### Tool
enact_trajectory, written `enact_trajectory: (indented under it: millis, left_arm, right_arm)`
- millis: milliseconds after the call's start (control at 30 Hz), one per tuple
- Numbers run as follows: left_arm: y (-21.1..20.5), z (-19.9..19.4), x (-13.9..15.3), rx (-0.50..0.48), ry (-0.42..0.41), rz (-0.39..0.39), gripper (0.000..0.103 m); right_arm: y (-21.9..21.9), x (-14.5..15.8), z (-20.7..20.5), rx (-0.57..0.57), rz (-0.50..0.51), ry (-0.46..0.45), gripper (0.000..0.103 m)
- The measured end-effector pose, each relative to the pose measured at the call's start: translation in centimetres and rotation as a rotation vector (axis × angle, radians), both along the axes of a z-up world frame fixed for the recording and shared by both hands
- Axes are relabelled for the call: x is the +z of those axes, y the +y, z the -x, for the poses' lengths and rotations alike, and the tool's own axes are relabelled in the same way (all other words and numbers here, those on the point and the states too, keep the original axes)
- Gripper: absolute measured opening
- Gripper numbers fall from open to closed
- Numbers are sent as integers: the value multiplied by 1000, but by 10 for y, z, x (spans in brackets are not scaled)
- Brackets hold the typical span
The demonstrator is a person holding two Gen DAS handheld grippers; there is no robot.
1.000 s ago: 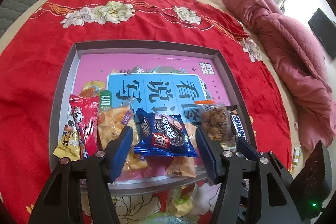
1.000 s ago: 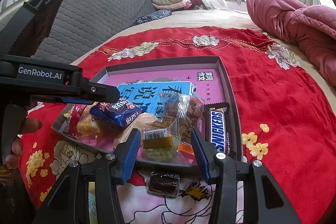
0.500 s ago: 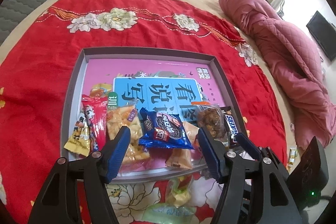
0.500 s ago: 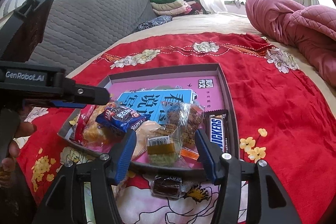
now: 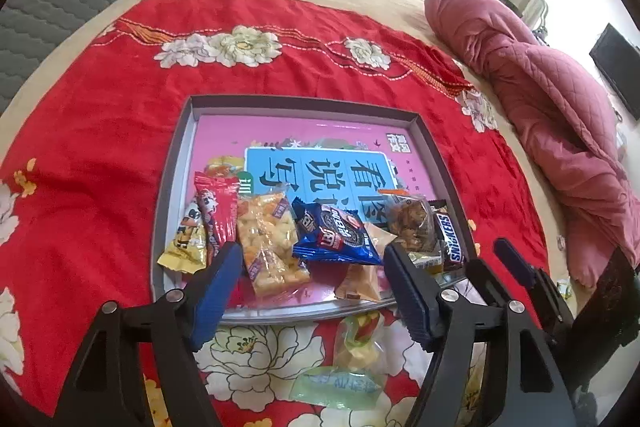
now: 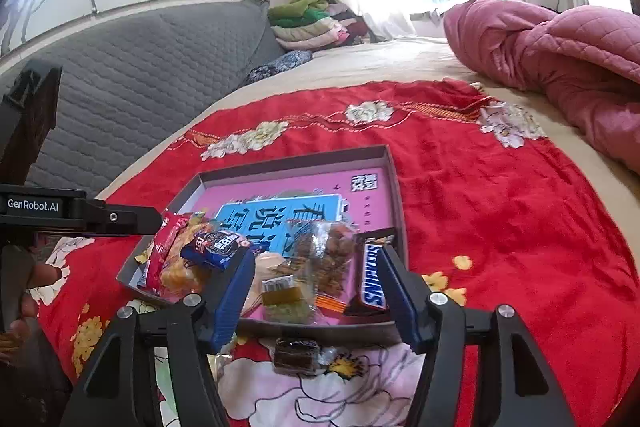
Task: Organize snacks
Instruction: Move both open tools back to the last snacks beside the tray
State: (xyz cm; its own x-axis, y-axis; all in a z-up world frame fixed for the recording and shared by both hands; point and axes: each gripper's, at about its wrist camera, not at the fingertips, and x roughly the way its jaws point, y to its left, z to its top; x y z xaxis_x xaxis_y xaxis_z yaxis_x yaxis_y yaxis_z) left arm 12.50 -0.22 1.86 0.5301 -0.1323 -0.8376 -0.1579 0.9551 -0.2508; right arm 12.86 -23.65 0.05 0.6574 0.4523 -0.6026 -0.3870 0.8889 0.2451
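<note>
Crinkly foil and clear plastic snack packets (image 5: 336,235) – one a Snickers bar (image 6: 374,281) – crowd a shallow rectangular tray (image 5: 172,187); the left gripper (image 5: 312,291) and right gripper (image 6: 316,297) hang above, jaws opening, empty.

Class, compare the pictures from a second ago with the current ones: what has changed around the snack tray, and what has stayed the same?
Both grippers have drawn back and up from the tray, so it looks smaller, and more red cloth shows in front of it. The left gripper and the right gripper are both opening, with nothing held. The snacks in the tray, including the blue cookie pack and the Snickers bar, lie where they were.
</note>
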Motion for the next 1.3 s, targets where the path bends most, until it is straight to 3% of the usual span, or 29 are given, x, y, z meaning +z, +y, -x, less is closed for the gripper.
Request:
enact_trajectory:
  millis: [433,1067,1300]
  left_arm:
    - [-18,22,-7,-71,22,-5,75]
    - [-22,49,-9,-138,42,-20,75]
    - [-28,57,-25,-172,90,-11,75]
  right_arm:
    - [-31,13,17,-98,-26,37,69]
    - [-15,12,44,-79,68,61,69]
    - [-8,9,47,-63,112,68,69]
